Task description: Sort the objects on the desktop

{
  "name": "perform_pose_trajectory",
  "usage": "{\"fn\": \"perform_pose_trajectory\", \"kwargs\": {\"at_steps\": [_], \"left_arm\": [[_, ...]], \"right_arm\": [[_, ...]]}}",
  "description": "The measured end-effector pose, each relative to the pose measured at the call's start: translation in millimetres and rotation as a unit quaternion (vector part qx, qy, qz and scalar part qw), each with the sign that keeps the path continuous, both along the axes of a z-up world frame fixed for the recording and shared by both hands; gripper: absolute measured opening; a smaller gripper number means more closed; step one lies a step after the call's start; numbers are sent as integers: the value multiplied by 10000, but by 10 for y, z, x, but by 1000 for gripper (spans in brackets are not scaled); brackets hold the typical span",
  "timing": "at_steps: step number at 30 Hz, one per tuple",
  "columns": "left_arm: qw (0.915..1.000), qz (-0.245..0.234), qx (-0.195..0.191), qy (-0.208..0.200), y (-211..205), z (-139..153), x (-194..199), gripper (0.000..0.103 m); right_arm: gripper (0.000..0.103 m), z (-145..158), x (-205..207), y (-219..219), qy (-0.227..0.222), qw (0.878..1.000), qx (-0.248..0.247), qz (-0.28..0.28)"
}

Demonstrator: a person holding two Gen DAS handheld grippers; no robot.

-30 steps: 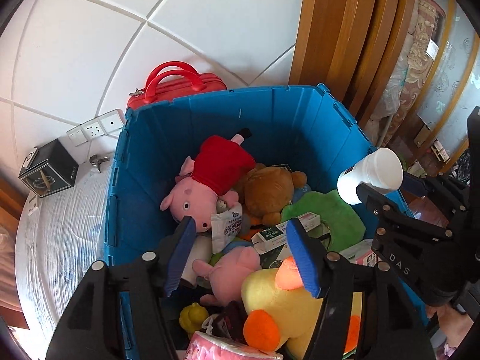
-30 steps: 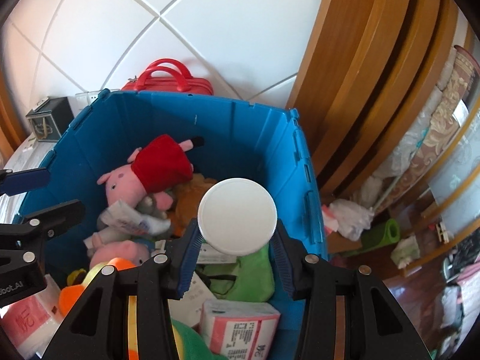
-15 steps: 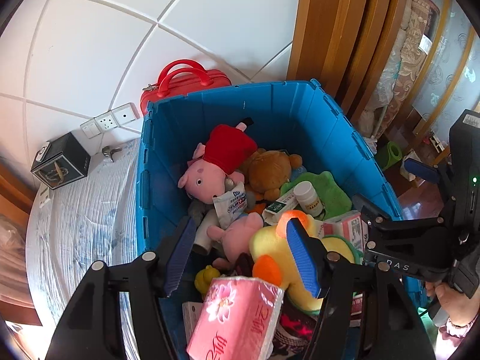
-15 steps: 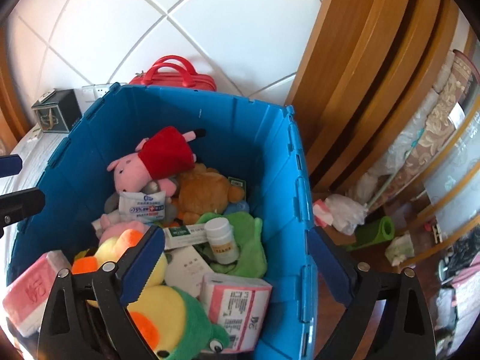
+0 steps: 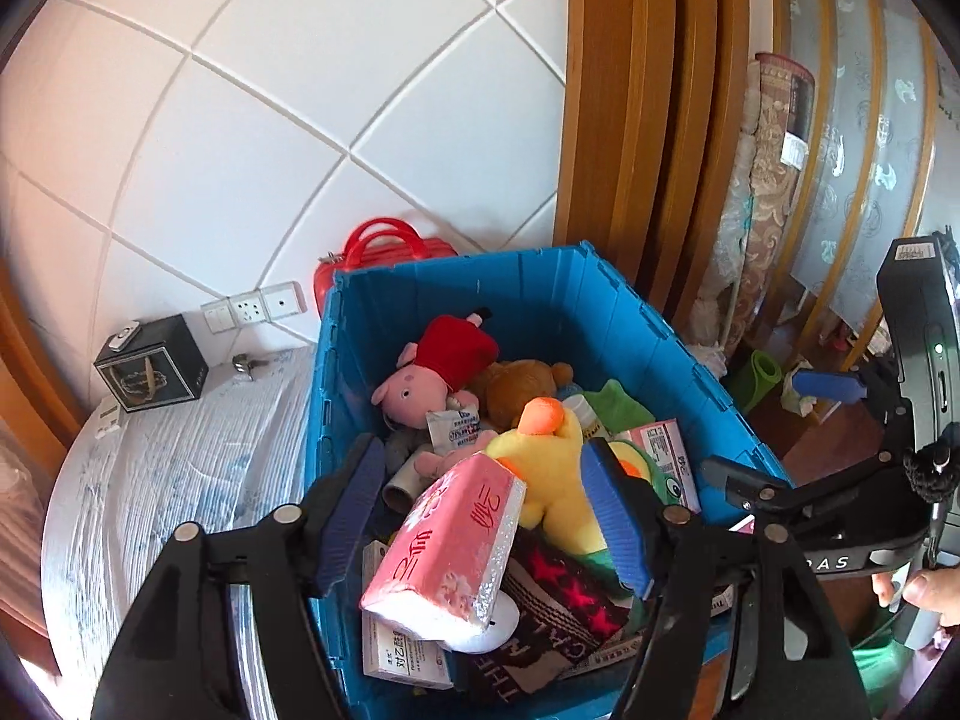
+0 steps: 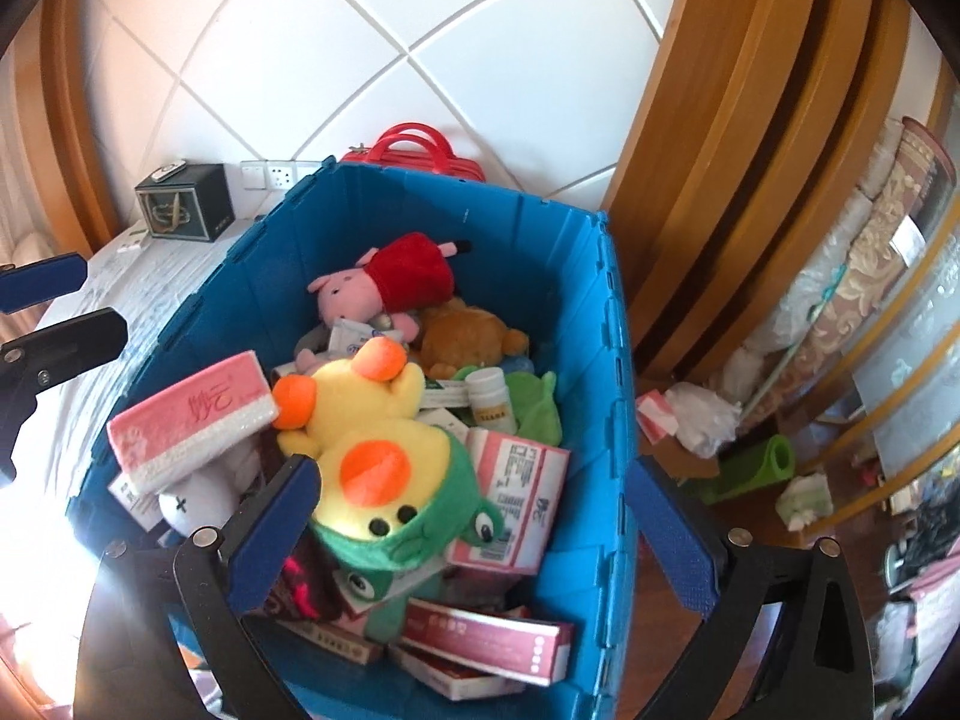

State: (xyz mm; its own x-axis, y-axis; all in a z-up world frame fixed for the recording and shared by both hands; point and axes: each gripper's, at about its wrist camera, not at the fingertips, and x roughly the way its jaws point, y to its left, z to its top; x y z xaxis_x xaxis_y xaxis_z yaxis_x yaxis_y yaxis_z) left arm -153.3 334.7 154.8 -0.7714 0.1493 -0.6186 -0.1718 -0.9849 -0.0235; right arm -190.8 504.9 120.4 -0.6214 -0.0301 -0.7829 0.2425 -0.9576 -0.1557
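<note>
Grippers hang over the bin [image 6: 606, 396], left [image 5: 486, 504] and right [image 6: 474, 528] both spread wide, holding nothing. Nearest lie a pink pack [image 6: 192, 414] and duck [image 6: 366, 420], then a white bottle [image 6: 489, 399], with the pig [image 6: 390, 282] farthest.

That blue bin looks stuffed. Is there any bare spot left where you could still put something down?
Hardly in the bin: boxes, a pink pack and a yellow duck fill the near half. Some room shows at the far wall, behind the pig. Outside, the white mat left of the bin is bare between it and the black box.
</note>
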Motion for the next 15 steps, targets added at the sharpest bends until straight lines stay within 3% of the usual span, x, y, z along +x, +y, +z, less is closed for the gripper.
{"fn": "perform_pose_trajectory", "kwargs": {"at_steps": [5, 9, 12, 15], "left_arm": [[9948, 281, 173, 961, 4, -146, 503, 83], [9954, 245, 322, 863, 31, -329, 635, 83], [9961, 187, 319, 806, 51, -361, 668, 83], [9967, 149, 266, 758, 91, -360, 686, 83]], "right_arm": [[103, -90, 363, 68, 111, 9991, -393, 99], [103, -240, 617, 123, 373, 9967, -723, 9], [103, -372, 684, 171, 224, 9943, -1043, -66], [103, -430, 725, 173, 197, 9957, -890, -156]]}}
